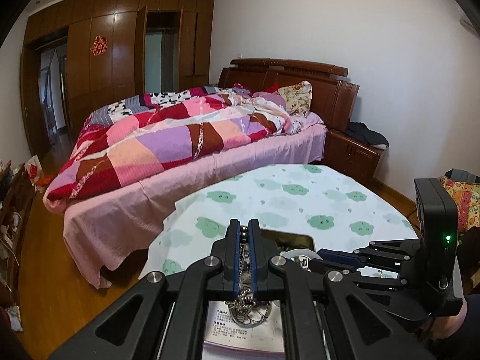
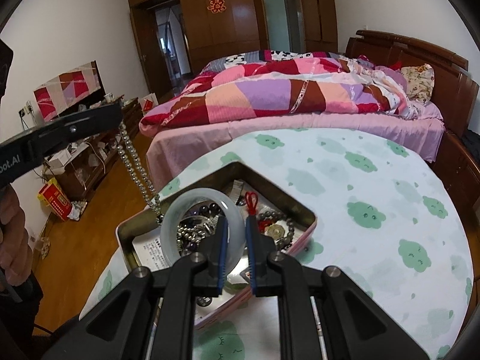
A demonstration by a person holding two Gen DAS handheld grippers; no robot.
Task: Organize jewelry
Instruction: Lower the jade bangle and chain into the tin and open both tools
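Left wrist: left gripper [image 1: 246,232] clamped on bead chain [image 1: 244,295], tail dangling into tin [image 1: 303,238].

Right wrist: right gripper [image 2: 235,229] pinching pale bangle [image 2: 196,229] over tin. Lift chain straight, avoid snagging contents.

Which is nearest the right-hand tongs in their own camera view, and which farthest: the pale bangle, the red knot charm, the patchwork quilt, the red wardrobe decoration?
1. Pale bangle: between the right tongs, gripped.
2. Red knot charm: just ahead, in the tin.
3. Patchwork quilt: on the bed beyond the table.
4. Red wardrobe decoration: far wall.
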